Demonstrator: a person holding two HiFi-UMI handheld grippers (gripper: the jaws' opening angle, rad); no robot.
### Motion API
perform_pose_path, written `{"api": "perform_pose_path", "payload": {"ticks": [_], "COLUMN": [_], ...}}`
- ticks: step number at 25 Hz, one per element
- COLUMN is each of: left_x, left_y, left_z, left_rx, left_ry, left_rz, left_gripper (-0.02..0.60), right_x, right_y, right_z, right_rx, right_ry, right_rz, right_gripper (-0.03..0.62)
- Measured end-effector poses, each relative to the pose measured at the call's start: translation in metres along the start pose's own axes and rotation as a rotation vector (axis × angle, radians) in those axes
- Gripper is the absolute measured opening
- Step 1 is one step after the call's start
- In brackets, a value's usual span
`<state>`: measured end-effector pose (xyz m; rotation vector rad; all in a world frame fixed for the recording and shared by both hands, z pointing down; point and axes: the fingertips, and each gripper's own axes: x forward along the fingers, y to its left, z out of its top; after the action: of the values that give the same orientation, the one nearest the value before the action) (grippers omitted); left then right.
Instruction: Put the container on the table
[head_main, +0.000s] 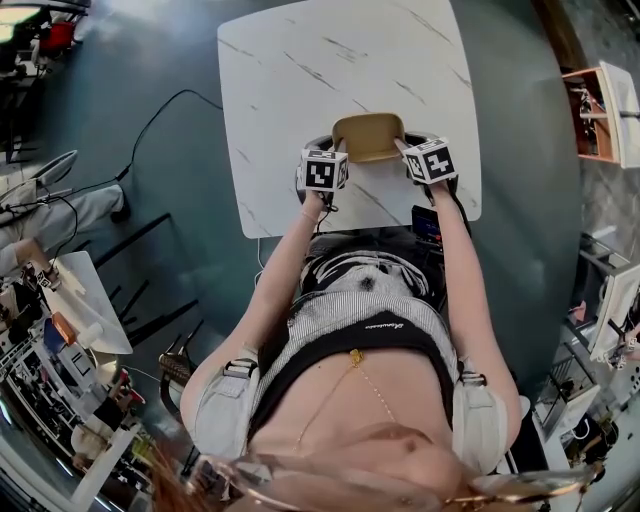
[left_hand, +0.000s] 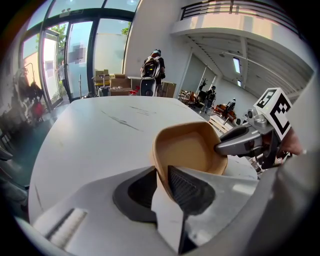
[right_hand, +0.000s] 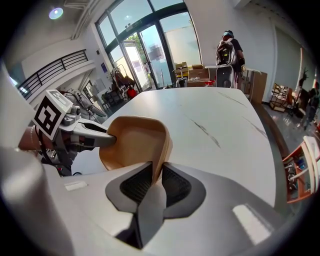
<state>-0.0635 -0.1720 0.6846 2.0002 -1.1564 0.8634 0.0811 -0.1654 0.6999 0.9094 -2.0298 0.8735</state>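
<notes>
Close under the head camera sits the person's torso (head_main: 360, 310). Beyond it, both arms reach to the tan container (head_main: 368, 135) at the near edge of the white worktop (head_main: 300, 60). Its long axis runs from the left tongs (head_main: 338, 160) to the right tongs (head_main: 405, 150). Left gripper view: those tongs pinch its thin wall, mouth facing up. Right gripper view: the same pinch on the opposite wall. Best to carry it further in, lower both sides level, and release once the base sits flat.
</notes>
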Motion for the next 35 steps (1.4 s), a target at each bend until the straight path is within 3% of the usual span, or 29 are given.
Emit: {"api": "perform_pose_path", "payload": {"ticks": [18,35], "left_x": [0.013,0.027], "left_y": [0.005,0.007], "left_z": [0.002,0.0], "left_rx": [-0.021,-0.031], "left_ry": [0.03,0.102], "left_rz": [-0.003,0.001], "left_gripper": [0.078,0.078], "right_x": [0.011,0.015], "right_y": [-0.007,-0.016], "right_z": [0.006,0.009], "right_rx": [0.044,0.065], "right_ry": [0.013,0.066], "right_rz": [0.008,-0.055], "right_gripper": [0.098,0.108]}}
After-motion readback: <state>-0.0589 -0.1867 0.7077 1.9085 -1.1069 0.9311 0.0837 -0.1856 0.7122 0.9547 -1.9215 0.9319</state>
